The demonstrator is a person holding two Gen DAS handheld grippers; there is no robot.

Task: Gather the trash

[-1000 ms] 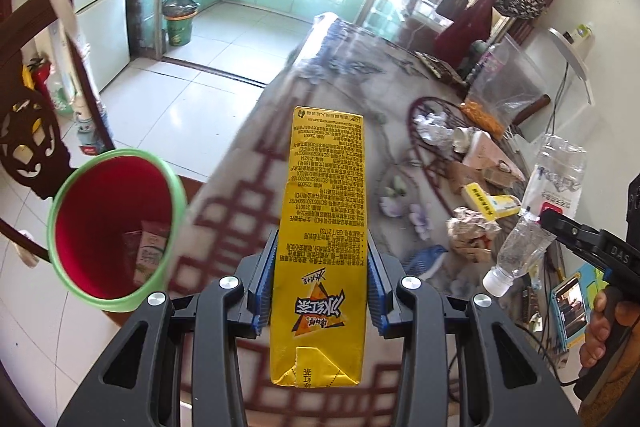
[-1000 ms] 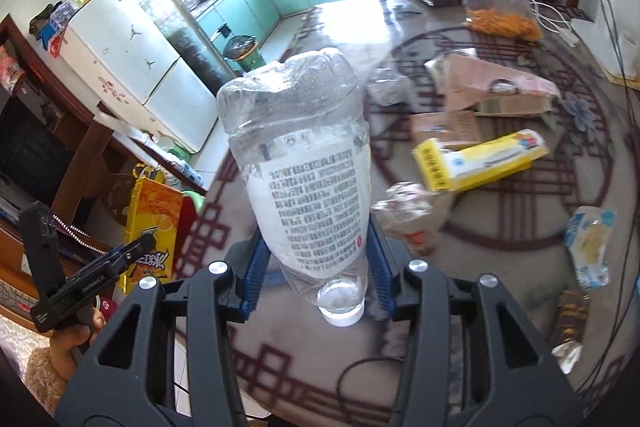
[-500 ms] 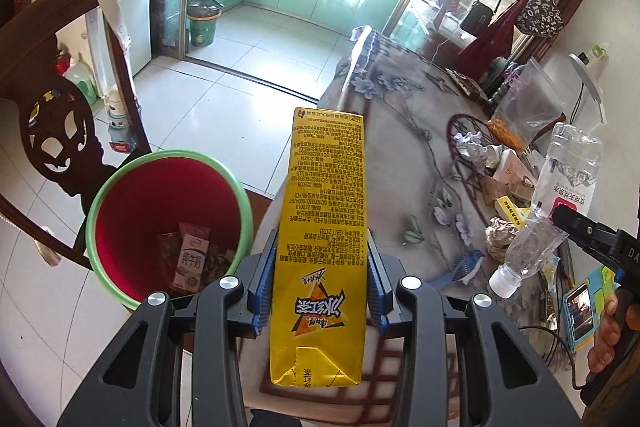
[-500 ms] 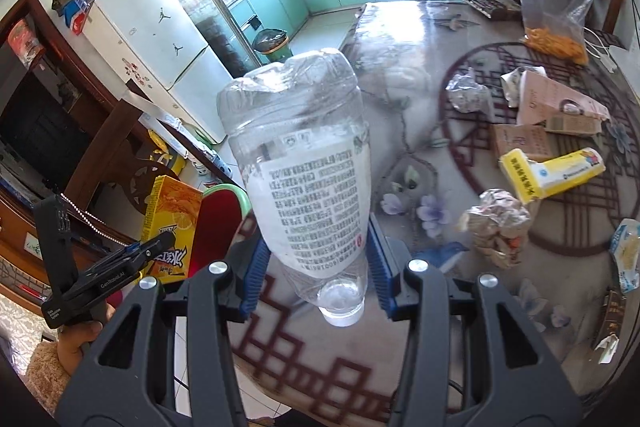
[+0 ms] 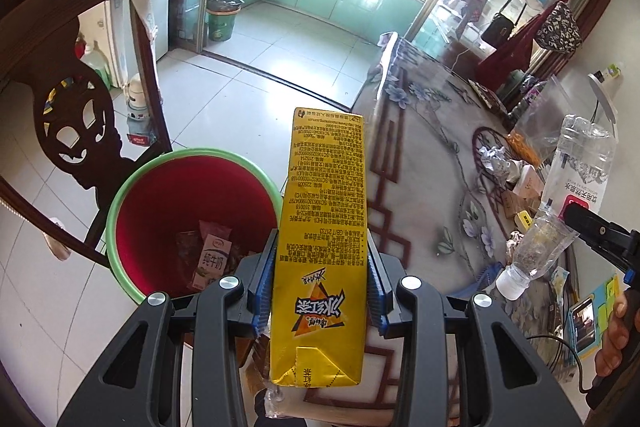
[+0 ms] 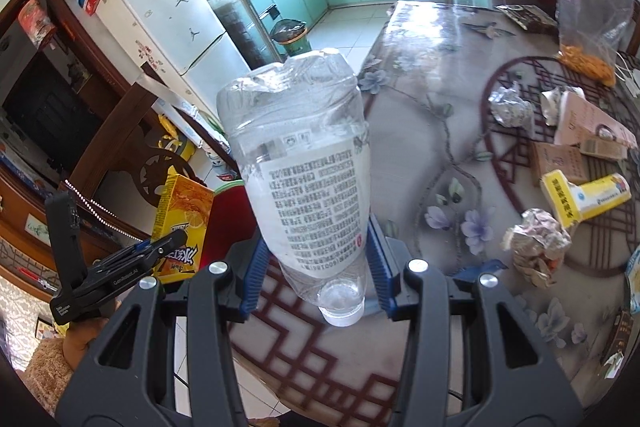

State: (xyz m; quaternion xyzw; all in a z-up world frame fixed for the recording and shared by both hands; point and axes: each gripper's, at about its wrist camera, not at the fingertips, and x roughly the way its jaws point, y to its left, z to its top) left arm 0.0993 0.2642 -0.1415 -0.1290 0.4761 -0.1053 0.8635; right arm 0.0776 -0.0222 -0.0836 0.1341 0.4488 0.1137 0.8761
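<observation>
While the left gripper (image 5: pixel 320 287) pinches a yellow drink carton (image 5: pixel 324 239) between its blue pads, the carton stands up along the fingers, just right of the red bin (image 5: pixel 192 163) with the green rim on the floor. Carton's far end overlaps the bin's right rim in the left wrist view; whether it is over the opening, can't tell. Bin already holds a milk carton (image 5: pixel 214 261) and some wrappers, dark and hard to read. A carved wooden chair (image 5: pixel 76 107) stands behind and left of the bin, touching or just beside it, unclear which. The table (image 5: pixel 424 163) edge runs right of the bin, close.

Right gripper (image 6: pixel 316 271) clamps a crumpled clear water bottle (image 6: pixel 304 179), cap toward the camera, pads pressed on the lower body. Bottle blocks much of the right wrist view; the bin shows only as a red sliver (image 6: pixel 230 223) behind it, between bottle and carton (image 6: pixel 182 223).

On the table, right of the bin, well apart: foil ball (image 6: pixel 512 105), pink packet (image 6: pixel 588 123), brown box (image 6: pixel 558 163), yellow box (image 6: pixel 584 197), crumpled wrapper (image 6: pixel 538 247), clear bag with orange bits (image 6: pixel 592 27). More items at the table's right edge are cut off. A phone (image 5: pixel 584 319) by the person's hand (image 5: pixel 616 343) is small, screen unreadable. Second bin (image 5: pixel 222 15) sits in the kitchen doorway, far behind the red bin.
</observation>
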